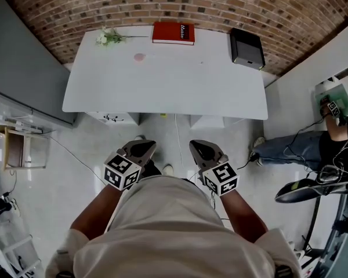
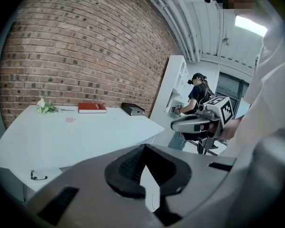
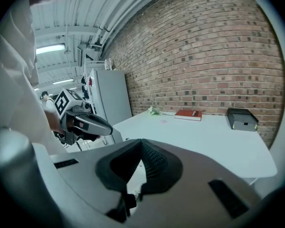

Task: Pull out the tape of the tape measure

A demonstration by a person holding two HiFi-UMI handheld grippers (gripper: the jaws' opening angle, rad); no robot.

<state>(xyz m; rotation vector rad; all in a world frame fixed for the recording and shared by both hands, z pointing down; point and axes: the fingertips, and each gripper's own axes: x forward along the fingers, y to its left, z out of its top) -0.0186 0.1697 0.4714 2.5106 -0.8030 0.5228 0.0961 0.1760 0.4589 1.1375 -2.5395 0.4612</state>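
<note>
I see no tape measure that I can make out. A small pink round thing [image 1: 139, 57] lies on the white table [image 1: 162, 91], toward its far left; it is too small to identify. My left gripper [image 1: 144, 146] and right gripper [image 1: 198, 147] hover side by side close to the person's body, short of the table's near edge. Both are shut with nothing between the jaws. In the left gripper view its jaws [image 2: 141, 149] meet, and the right gripper [image 2: 190, 123] shows beyond them. The right gripper view shows its own jaws [image 3: 141, 145] closed and the left gripper [image 3: 92, 124] beside them.
Along the table's far edge by the brick wall lie a white flower sprig [image 1: 109, 37], a red book [image 1: 173, 32] and a black box [image 1: 247, 48]. A grey cabinet [image 1: 23, 68] stands left. Another person [image 1: 313, 146] sits at the right among cables.
</note>
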